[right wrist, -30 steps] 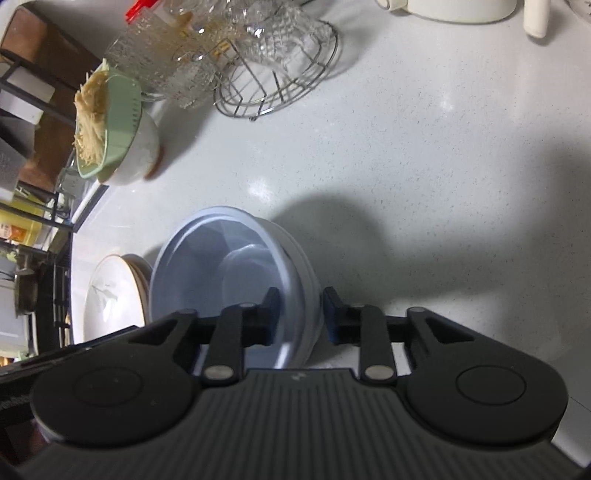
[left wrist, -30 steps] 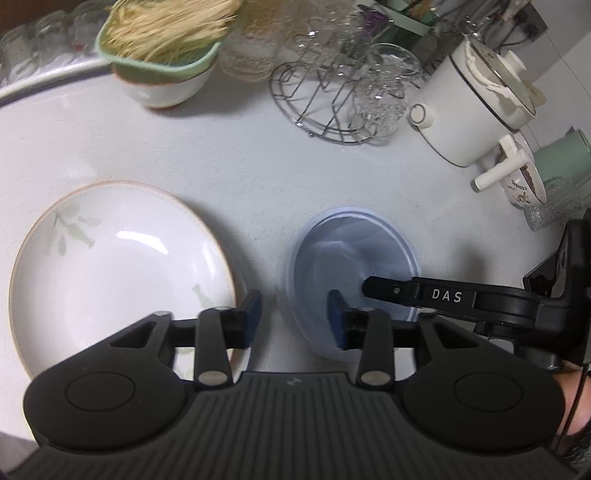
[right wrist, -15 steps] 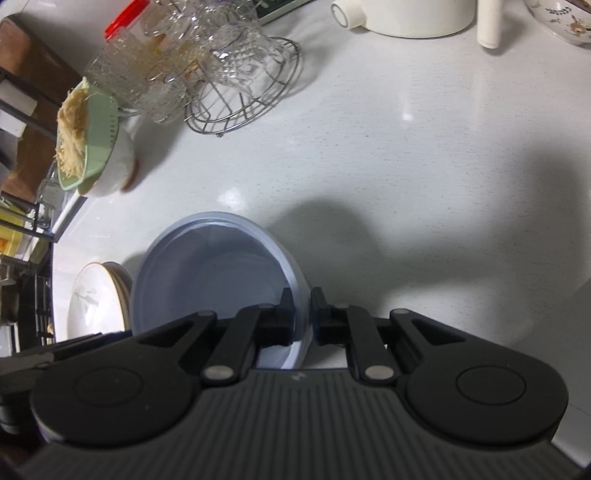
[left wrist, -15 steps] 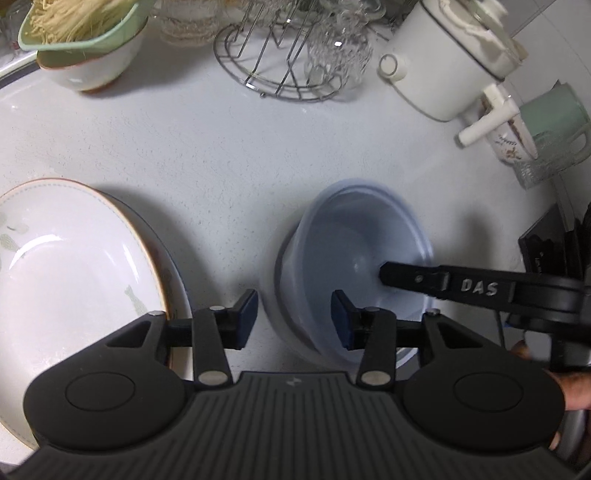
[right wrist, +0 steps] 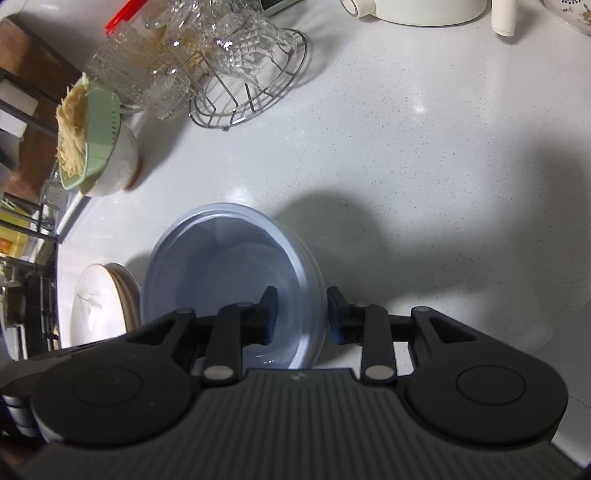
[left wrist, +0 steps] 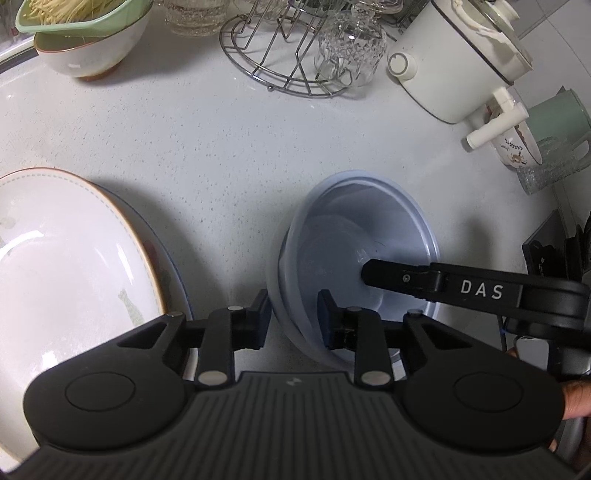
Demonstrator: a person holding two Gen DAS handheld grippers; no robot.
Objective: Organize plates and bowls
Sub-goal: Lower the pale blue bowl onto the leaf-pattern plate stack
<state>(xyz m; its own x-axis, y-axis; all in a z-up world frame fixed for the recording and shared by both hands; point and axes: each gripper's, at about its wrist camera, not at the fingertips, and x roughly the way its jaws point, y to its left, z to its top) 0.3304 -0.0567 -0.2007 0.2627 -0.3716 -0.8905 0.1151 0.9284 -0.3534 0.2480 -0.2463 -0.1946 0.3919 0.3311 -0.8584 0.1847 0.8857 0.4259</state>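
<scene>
The left gripper (left wrist: 293, 314) is held open, its jaws straddling the near-left rim of the pale blue bowls (left wrist: 354, 258): one finger is placed outside the wall and the other inside, with a gap seen on each side, so nothing is clamped. The right gripper (right wrist: 302, 314) is likewise spread open across the right-hand rim of the same pale blue bowls (right wrist: 229, 269), one finger inside and one outside; contact with the wall cannot be judged from this angle. In the left wrist view, a black finger of the right gripper marked "DAS" is seen reaching into the bowl from the right. What appear to be two nested bowls are shown by the doubled rim, resting on the white speckled countertop (left wrist: 221, 140). Just beside them to the left, stacked white plates (left wrist: 74, 266) with a brown edge are set on the counter. Farther back, a bowl topped by a green colander of noodles (left wrist: 81, 33), a wire glass rack (left wrist: 288, 66) with cut-glass cups, and a white electric pot (left wrist: 454, 70) are seen.
</scene>
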